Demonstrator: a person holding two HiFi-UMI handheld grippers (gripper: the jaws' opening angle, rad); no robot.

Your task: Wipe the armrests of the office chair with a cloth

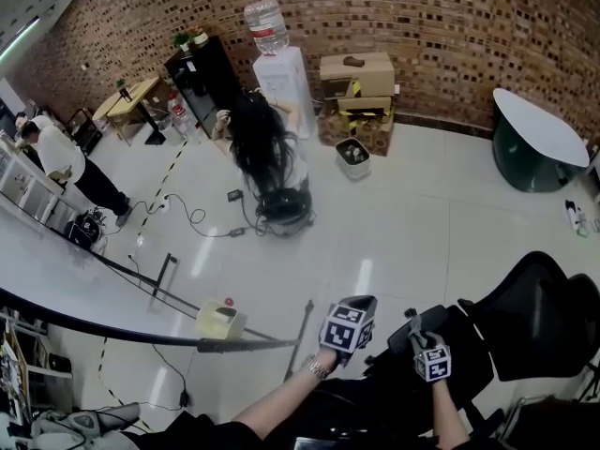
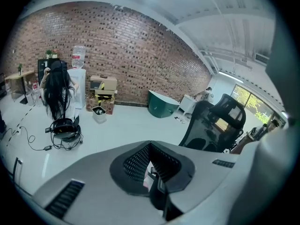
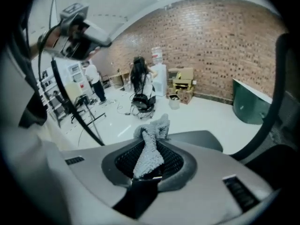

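My right gripper (image 3: pixel 151 146) is shut on a grey knobbly cloth (image 3: pixel 149 150) that sticks up out of its jaws. Just beyond the cloth lies a flat dark pad (image 3: pixel 199 138), which looks like an armrest of the chair. The black mesh office chair (image 1: pixel 539 312) stands at the lower right of the head view, close to my right gripper (image 1: pixel 414 322). My left gripper (image 1: pixel 364 306) hovers beside it, to the left. In the left gripper view the jaws of my left gripper (image 2: pixel 152 157) look shut with no cloth in them, and the chair (image 2: pixel 213 125) stands ahead on the right.
A person with long dark hair (image 1: pixel 267 148) bends over by a water dispenser (image 1: pixel 278 73) at the brick wall. Cardboard boxes (image 1: pixel 356 78), a small bin (image 1: pixel 353 153) and a round green table (image 1: pixel 534 139) stand farther back. Cables (image 1: pixel 202 223) and a black curved bar (image 1: pixel 141 334) cross the floor on the left.
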